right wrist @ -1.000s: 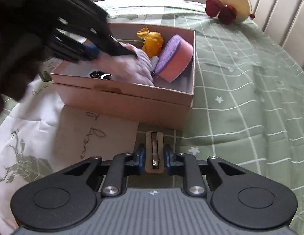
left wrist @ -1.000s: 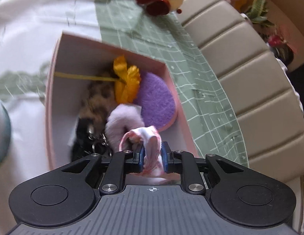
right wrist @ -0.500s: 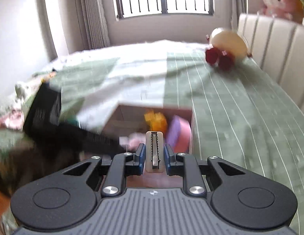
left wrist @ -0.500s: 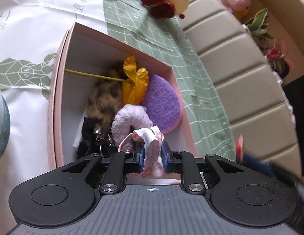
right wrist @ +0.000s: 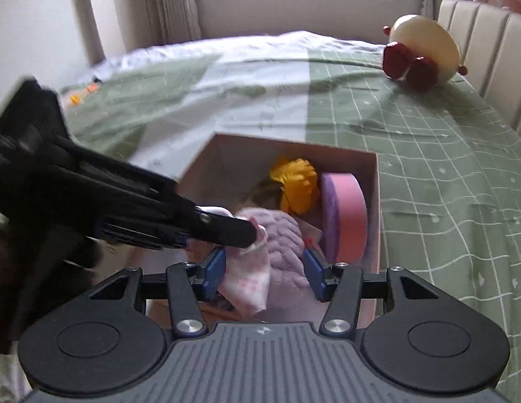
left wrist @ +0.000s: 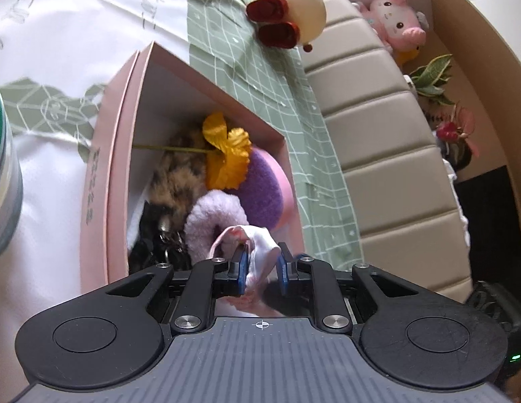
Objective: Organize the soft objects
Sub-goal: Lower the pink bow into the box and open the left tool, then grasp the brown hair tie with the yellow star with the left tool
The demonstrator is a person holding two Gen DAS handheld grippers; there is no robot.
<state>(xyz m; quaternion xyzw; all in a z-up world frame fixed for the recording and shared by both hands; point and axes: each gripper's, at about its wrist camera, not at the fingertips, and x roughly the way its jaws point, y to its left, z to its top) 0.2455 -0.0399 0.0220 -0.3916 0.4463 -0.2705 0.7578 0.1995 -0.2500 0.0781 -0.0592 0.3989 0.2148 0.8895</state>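
Note:
A pink cardboard box (left wrist: 119, 154) (right wrist: 374, 181) sits on the bed. It holds a yellow fabric flower (left wrist: 228, 158) (right wrist: 297, 186), a purple and pink sponge puff (left wrist: 264, 188) (right wrist: 343, 216), a brown furry keychain (left wrist: 179, 174), and a fluffy lilac item (left wrist: 213, 218) (right wrist: 284, 235). My left gripper (left wrist: 259, 268) (right wrist: 252, 235) is shut on a white and pink patterned sock (left wrist: 258, 245) (right wrist: 248, 277), holding it above the box's near end. My right gripper (right wrist: 264, 273) is open, with its jaws on either side of the hanging sock.
A cream round plush with red shoes (left wrist: 290, 16) (right wrist: 418, 55) lies on the green checked bedspread (right wrist: 445, 168). A beige padded headboard (left wrist: 378, 141) runs along the right. A pink pig plush (left wrist: 400, 25) and plants (left wrist: 432, 80) are behind it. A green-lidded tin (left wrist: 1, 174) stands at left.
My right gripper has opened, let go of the small comb-like piece it held, and moved over the box to the sock. My left gripper has risen a little with the sock.

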